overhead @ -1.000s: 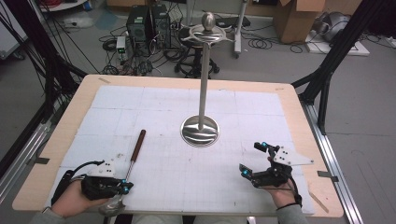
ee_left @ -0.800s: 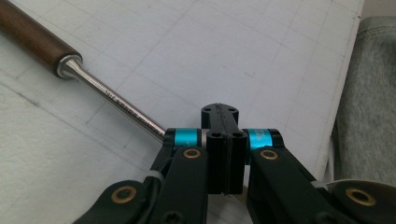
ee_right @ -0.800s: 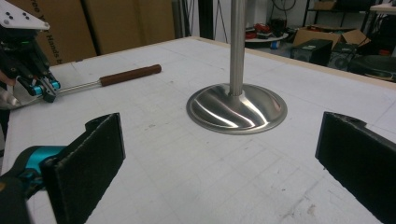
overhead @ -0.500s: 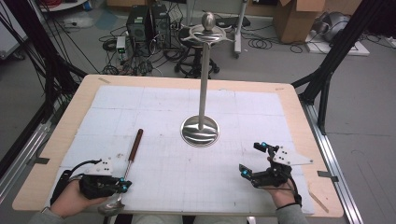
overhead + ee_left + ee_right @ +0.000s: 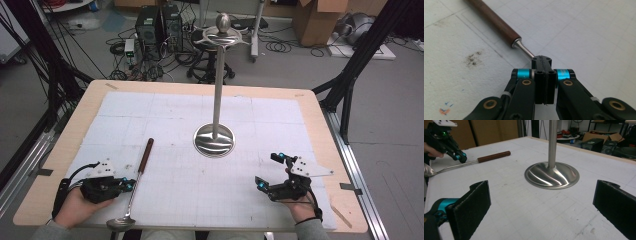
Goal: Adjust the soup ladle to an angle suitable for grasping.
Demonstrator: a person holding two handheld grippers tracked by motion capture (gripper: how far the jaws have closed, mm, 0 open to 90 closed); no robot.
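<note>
- High view: ladle lies on the white gridded mat, wooden handle pointing away from the person, steel bowl at the near table edge.
- Left gripper sits at the ladle's metal shaft, jaws closed on it, held by the left hand.
- Right gripper at the near right of the mat, jaws spread wide, nothing between them, well apart from the ladle.
- Steel stand with round base upright mid-mat, between the two grippers and farther back.
- Left gripper view: jaws pressed together over the ladle shaft, just below the brown handle; dark smudge and small blue and red pen marks on the mat, not readable.
- Right gripper view: both black pads wide apart, stand base ahead between them; ladle far left with the left gripper on its shaft.
- No brands or legible writing anywhere.
</note>
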